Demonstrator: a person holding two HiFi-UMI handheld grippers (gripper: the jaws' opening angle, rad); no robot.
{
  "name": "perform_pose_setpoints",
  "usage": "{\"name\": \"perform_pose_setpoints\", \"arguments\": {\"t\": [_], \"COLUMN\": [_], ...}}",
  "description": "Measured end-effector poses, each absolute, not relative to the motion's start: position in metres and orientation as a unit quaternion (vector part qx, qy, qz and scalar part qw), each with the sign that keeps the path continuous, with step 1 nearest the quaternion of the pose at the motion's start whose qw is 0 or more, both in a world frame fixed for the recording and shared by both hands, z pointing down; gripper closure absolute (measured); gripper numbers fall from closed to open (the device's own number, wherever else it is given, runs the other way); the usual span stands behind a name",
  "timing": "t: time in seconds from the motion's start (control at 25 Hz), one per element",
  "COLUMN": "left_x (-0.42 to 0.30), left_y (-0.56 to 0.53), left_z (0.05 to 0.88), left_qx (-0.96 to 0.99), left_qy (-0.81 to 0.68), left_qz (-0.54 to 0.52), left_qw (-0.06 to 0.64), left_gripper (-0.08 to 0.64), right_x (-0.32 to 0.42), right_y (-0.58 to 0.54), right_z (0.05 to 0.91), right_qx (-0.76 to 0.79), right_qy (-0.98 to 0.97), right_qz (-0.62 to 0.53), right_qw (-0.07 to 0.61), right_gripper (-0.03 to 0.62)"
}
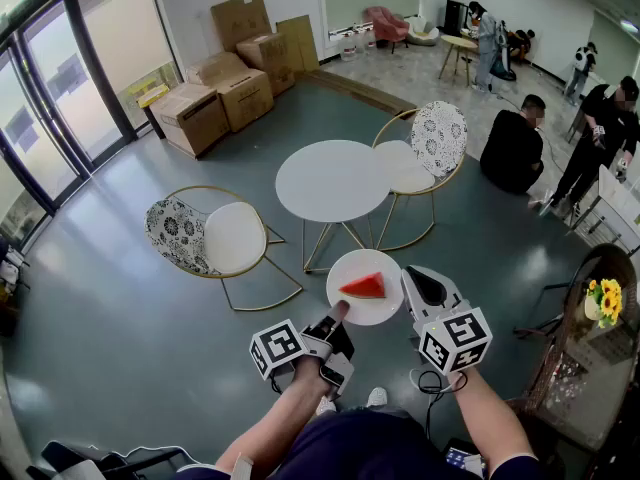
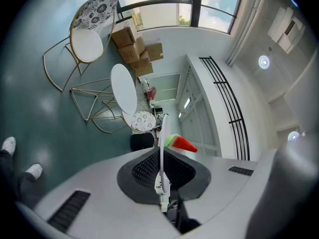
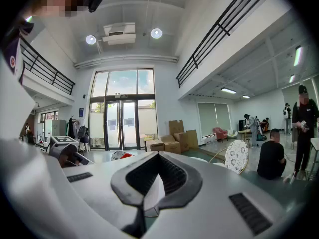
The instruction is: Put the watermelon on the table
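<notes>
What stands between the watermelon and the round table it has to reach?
Nothing visible. The watermelon sits on a white plate gripped by the left gripper; only floor lies between it and the round table. Both chairs flank the table, off that line.
</notes>
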State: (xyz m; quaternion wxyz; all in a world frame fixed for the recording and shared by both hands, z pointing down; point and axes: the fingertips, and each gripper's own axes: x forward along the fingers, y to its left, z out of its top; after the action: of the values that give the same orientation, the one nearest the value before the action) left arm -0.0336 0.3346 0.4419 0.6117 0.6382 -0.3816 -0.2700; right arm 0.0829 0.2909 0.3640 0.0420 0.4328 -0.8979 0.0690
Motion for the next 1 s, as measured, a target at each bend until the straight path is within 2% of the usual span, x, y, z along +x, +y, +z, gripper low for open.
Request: {"name": "perform_pose_setpoints", "arguments": {"t": [1.0], "left_x": [0.010], "left_y": [0.295], "left_z": [0.450], "left_qx": [0.626], "left_qy": [-0.410], "left_qz": [-0.291], "left_qw": [0.596], "left_gripper": [0.546], "right_x": [0.122], "right_y": [0.239], "right_z": [0.371], "right_qx": [0.388], "right_qy": [-0.919], "right_qz": [0.055], "right_qw": [0.041], "right_gripper": [0.589]}}
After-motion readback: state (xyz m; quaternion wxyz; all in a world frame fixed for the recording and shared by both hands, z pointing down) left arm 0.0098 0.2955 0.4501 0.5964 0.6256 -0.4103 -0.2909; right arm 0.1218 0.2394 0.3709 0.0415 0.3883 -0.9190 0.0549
